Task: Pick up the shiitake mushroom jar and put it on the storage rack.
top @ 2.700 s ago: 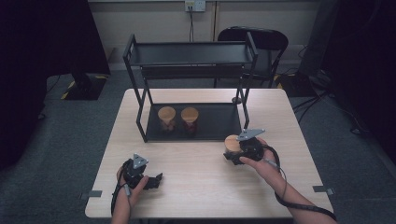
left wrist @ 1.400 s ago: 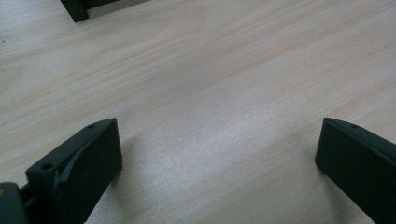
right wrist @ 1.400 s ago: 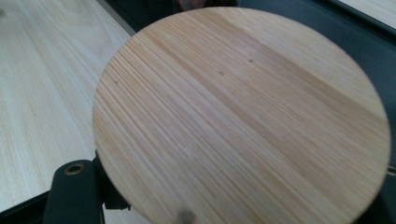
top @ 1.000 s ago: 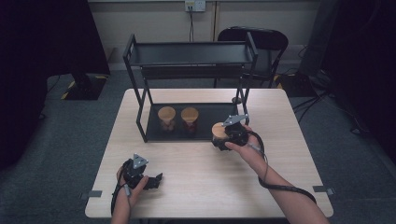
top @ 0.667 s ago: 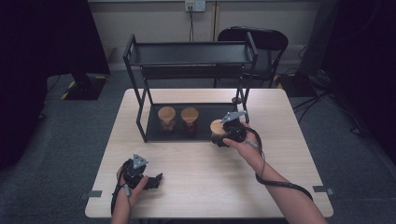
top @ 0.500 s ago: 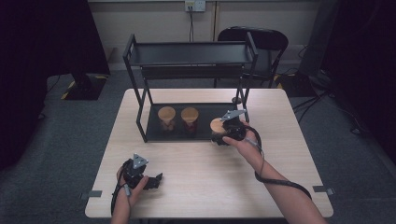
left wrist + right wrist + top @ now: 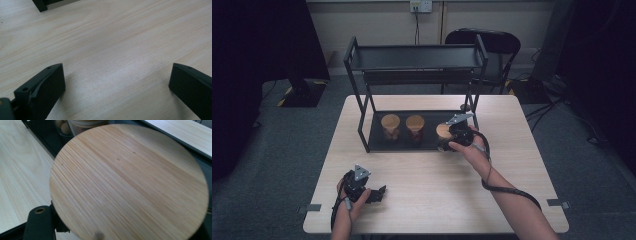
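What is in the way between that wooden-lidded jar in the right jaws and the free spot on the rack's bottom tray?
Nothing visible. The right gripper holds the wooden-lidded jar at the black tray of the black metal rack's right end, beside two similar lidded jars; the rack's front right post stands just right of it.

High overview — two close table-level (image 7: pixel 427 170) views

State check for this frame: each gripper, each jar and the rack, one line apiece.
Left gripper: open, resting on the table.
Right gripper: shut on held jar, at the rack's bottom tray.
Two jars: upright, lidded, side by side on the tray.
Rack: upright, top shelf bare.
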Motion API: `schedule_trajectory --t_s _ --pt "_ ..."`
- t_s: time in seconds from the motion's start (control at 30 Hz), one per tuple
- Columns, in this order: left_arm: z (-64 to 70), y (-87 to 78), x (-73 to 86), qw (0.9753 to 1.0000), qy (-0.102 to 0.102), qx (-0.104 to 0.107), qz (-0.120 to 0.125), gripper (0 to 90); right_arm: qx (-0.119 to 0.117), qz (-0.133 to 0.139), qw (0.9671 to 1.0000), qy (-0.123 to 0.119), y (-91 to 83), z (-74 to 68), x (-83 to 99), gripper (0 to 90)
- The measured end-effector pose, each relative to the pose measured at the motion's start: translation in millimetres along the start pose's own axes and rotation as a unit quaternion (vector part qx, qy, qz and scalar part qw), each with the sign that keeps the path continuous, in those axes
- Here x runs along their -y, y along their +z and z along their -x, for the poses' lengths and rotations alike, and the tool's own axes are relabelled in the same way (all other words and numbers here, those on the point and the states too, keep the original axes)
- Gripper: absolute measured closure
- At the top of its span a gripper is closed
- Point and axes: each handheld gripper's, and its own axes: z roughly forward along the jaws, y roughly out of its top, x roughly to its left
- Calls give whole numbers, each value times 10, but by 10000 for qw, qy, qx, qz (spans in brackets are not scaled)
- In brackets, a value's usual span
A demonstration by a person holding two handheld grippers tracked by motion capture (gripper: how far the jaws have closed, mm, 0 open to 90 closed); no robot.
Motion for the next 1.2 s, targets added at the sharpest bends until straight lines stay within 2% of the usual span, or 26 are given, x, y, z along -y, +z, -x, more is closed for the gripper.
schedule_trajectory --t_s 0.6,1.2 --pt "0 0 0 10000 0 1 0 2 128 -33 9999 98 128 114 -85 255" --pt "0 0 0 10000 0 0 1 2 292 -148 9993 155 307 195 -38 255"
